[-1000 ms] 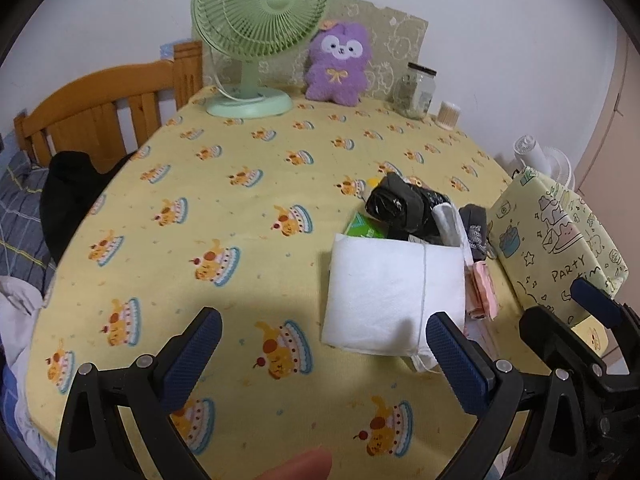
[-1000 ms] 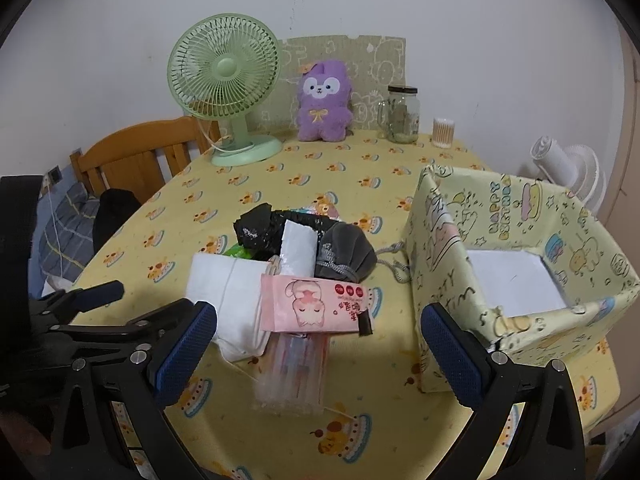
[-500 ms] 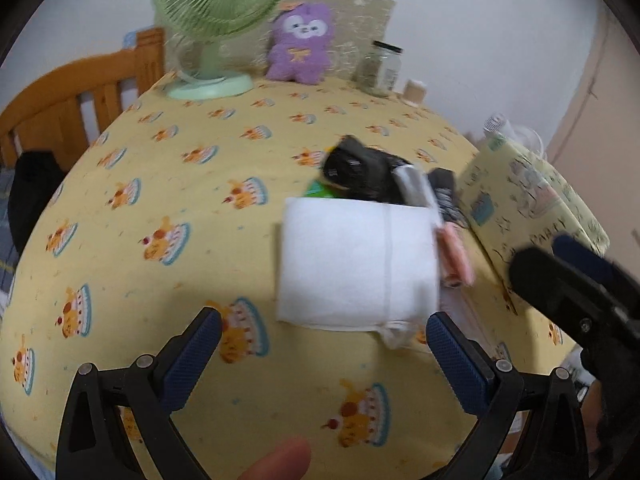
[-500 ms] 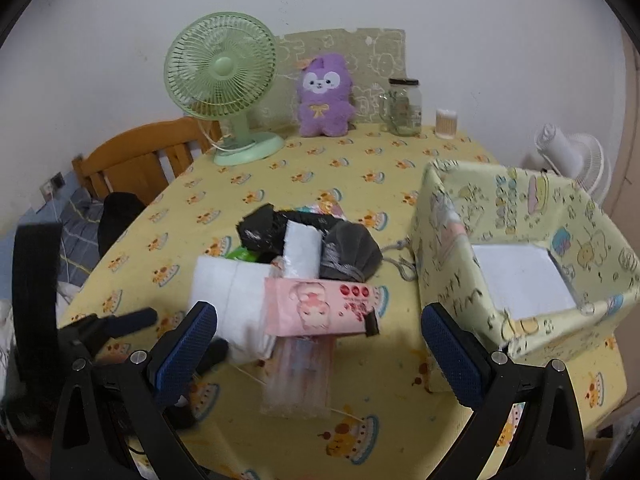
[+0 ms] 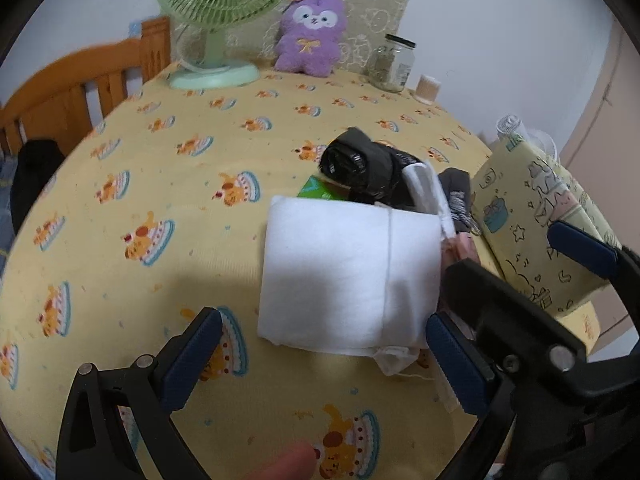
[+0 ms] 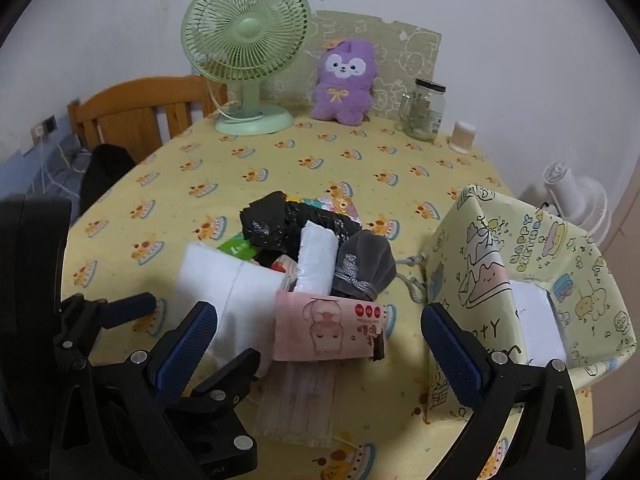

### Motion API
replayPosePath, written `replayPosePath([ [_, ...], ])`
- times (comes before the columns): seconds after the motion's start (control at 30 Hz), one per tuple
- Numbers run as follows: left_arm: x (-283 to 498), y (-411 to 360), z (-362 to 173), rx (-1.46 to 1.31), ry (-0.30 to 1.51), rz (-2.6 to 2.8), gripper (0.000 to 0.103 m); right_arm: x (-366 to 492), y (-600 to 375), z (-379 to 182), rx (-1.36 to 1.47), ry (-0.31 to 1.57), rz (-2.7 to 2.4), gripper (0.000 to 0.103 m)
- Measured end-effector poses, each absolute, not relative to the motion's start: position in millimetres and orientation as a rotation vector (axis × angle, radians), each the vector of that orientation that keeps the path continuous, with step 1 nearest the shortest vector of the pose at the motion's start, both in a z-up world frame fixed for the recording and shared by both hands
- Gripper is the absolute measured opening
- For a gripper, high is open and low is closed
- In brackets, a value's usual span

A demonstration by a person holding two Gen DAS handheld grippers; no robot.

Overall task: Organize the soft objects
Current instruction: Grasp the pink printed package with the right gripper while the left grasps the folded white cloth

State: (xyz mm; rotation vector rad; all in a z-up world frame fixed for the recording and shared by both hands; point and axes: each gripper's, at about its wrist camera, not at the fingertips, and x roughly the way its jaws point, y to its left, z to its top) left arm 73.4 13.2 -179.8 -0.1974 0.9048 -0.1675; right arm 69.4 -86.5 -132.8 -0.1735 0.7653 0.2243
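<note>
A pile of soft things lies mid-table: a folded white cloth (image 5: 344, 272) (image 6: 228, 284), a pink tissue pack (image 6: 328, 326), a grey drawstring pouch (image 6: 364, 266), a black plastic bag (image 6: 280, 224) (image 5: 360, 164) and a white packet (image 6: 316, 258). A yellow patterned box (image 6: 532, 276) (image 5: 532, 216) stands open to the right. My left gripper (image 5: 320, 364) is open just before the white cloth's near edge. My right gripper (image 6: 316, 354) is open over the pink pack and a clear sleeve (image 6: 300, 404).
At the table's far edge stand a green fan (image 6: 248, 52), a purple plush (image 6: 344, 80), a glass jar (image 6: 424, 110) and a small container (image 6: 462, 136). A wooden chair (image 6: 140, 112) is at the left. The yellow tablecloth (image 5: 160, 208) is bare on the left.
My left gripper has swung right and closed in on the white cloth over the second. The right gripper edged forward toward the pile. Both stay open.
</note>
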Motion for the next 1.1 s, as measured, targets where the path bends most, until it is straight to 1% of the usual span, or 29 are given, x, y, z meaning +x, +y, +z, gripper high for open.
replayPosePath([
  [0.2,79.0,14.6,-179.9,-0.187,0.903,-0.162,0.103,75.8,-81.8,-133.3,-0.183,0.762,0.22,0.103],
  [0.37,76.1,24.6,-178.9,-0.265,0.88,-0.186,0.103,83.4,-69.4,-133.4,-0.197,0.79,0.241,0.103],
  [0.57,77.1,22.7,-179.9,-0.206,0.881,-0.141,0.103,92.5,-57.9,-143.2,-0.207,0.837,0.324,0.103],
  [0.73,80.3,16.2,-181.1,-0.193,0.881,-0.118,0.103,101.8,-68.5,-154.5,-0.137,0.893,0.315,0.103],
  [0.93,81.3,10.2,-182.2,-0.181,0.887,-0.135,0.102,103.3,-77.2,-156.1,-0.127,0.887,0.274,0.1],
  [1.03,81.9,5.5,-181.6,-0.169,0.886,-0.14,0.098,102.3,-80.8,-158.1,-0.117,0.884,0.26,0.097],
  [1.1,81.9,3.9,-180.6,-0.173,0.884,-0.15,0.09,104.3,-83.3,-160.3,-0.106,0.896,0.253,0.09],
])
